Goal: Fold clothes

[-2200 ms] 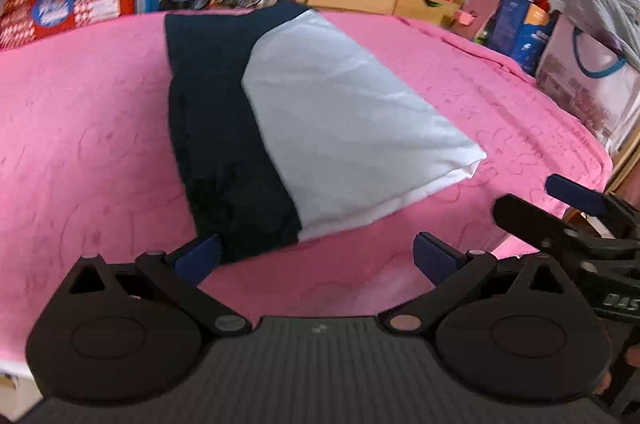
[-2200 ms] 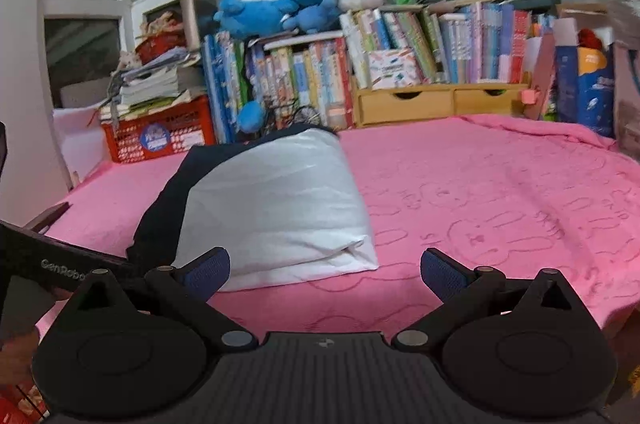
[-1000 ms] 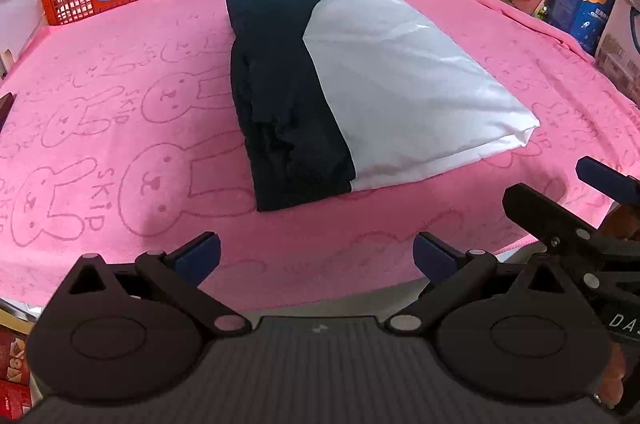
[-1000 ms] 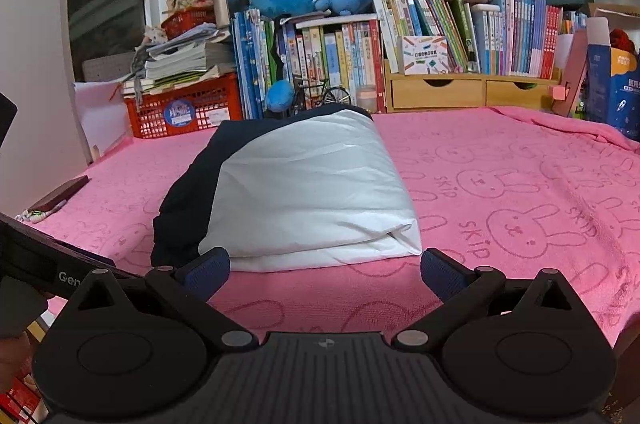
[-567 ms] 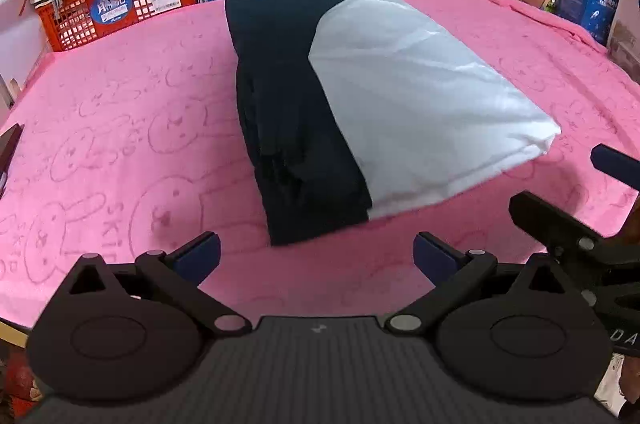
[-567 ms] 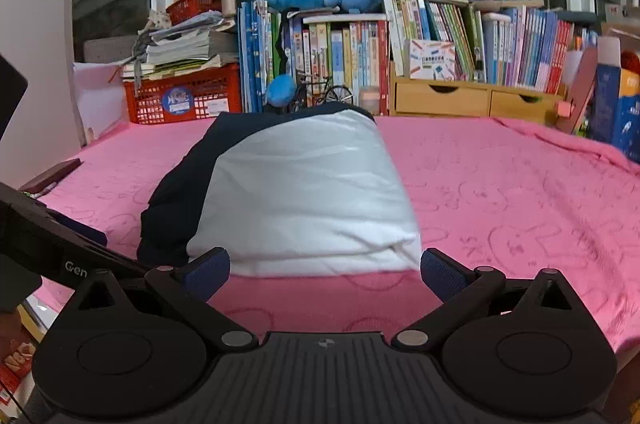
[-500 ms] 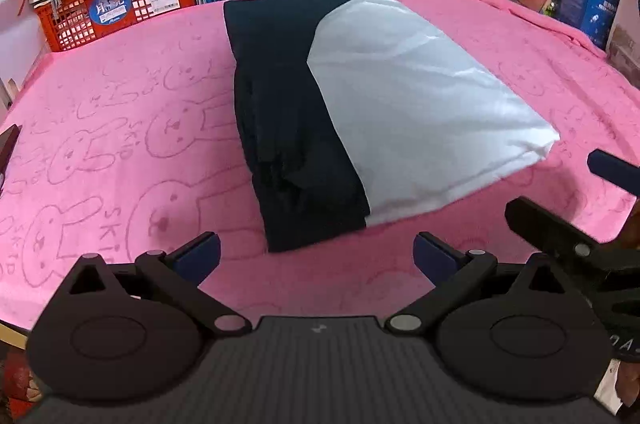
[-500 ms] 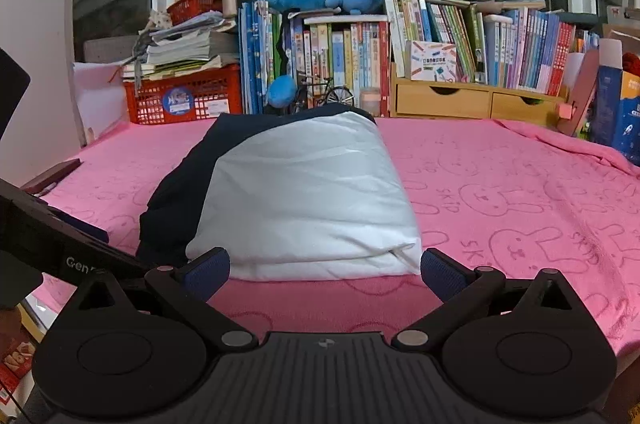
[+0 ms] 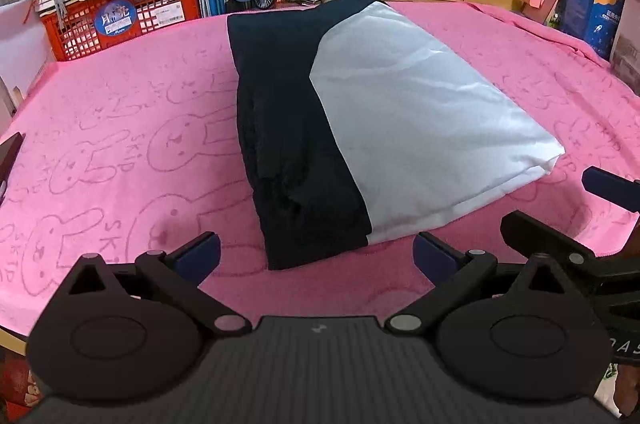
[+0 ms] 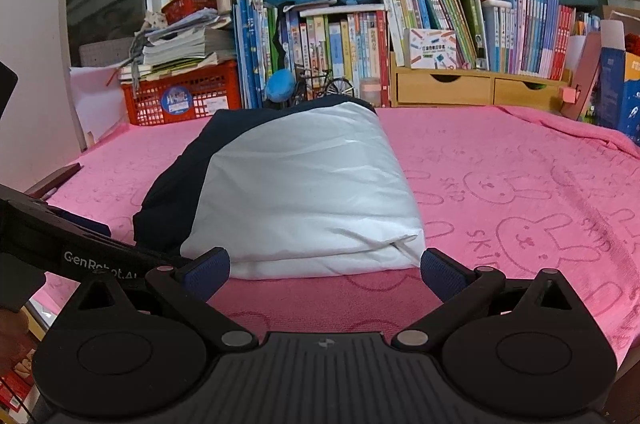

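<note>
Left wrist view: we hold the left claw (image 9: 316,256) released before the folded navy-and-white garment (image 9: 360,119) on the pink-covered counter (image 9: 120,143). The right claw (image 10: 325,272) gapes too, empty. A red crate (image 9: 132,11) holds stacked papers.

The folded clothes (image 9: 360,127) lie on the towel-covered desk (image 9: 120,151) just ahead of both sets of fingers (image 9: 198,256), the books (image 10: 340,51) behind.
</note>
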The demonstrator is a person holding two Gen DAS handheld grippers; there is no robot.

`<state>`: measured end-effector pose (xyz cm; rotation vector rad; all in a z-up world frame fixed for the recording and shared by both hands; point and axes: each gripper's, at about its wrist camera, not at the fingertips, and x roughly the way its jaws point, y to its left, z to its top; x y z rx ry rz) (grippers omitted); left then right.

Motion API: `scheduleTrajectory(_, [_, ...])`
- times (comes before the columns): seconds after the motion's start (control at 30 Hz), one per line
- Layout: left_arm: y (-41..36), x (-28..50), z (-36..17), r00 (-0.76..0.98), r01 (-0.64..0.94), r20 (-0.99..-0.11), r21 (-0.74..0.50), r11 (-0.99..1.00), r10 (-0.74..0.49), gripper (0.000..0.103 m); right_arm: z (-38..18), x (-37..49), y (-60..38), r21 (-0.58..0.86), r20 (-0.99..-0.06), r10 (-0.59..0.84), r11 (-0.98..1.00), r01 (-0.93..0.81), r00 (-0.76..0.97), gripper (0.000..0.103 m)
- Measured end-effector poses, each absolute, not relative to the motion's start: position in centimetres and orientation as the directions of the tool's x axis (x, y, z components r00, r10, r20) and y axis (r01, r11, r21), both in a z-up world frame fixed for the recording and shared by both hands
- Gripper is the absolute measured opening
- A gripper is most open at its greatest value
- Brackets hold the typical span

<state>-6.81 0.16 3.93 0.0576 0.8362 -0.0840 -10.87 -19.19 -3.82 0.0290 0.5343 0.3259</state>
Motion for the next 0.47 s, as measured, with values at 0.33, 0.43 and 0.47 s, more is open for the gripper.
scheduleTrajectory(0.33, [0.25, -6.65, 3.66, 0.662, 0.099, -0.748, 0.026, 0.995, -0.046, 0.103, -4.09, -10.67, -19.07, 0.113, -0.507, 0.313, 0.948, -0.298, 0.804, 0.103])
scheduleTrajectory(0.43, [0.24, -6.58, 3.61, 0.656, 0.097, -0.754, 0.029, 0.995, -0.042, 0.103, -4.14, -10.61, -19.02, 0.111, -0.509, 0.311, 0.948, -0.298, 0.803, 0.103])
scheduleTrajectory(0.47, [0.25, -6.53, 3.58, 0.652, 0.095, -0.757, 0.030, 0.995, -0.039, 0.103, -4.16, -10.61, -19.00, 0.109, -0.510, 0.310, 0.949, -0.297, 0.802, 0.103])
